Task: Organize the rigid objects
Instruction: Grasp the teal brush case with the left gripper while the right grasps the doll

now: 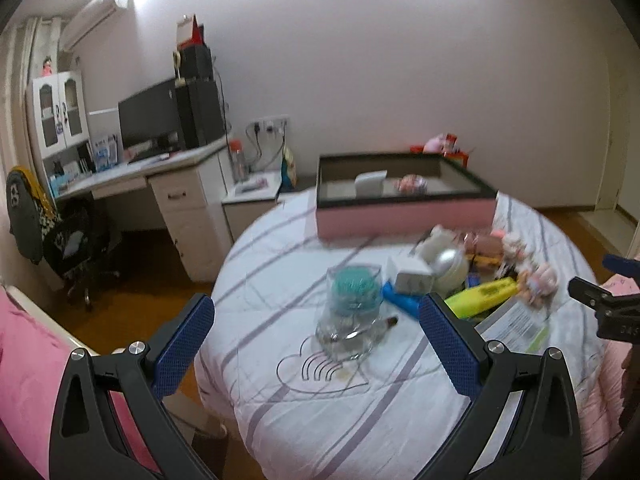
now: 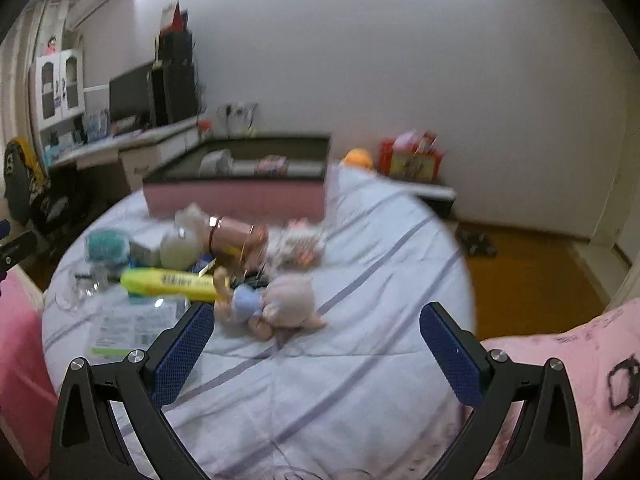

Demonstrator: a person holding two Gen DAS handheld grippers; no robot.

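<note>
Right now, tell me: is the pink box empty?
No. The pink box holds a white carton and a small pinkish item.

We're in a home bedroom here: a round bed under a white quilt with purple stripes point(image 1: 320, 420), a pink pillow with black scribbles point(image 2: 580, 360), a small plush doll in a blue top point(image 2: 260, 304), and along the wall a white desk with drawers point(image 1: 172, 192), a black monitor point(image 1: 148, 120), a white wall-mounted air conditioner point(image 1: 94, 16) and a white glass-door cabinet point(image 1: 56, 114)
</note>
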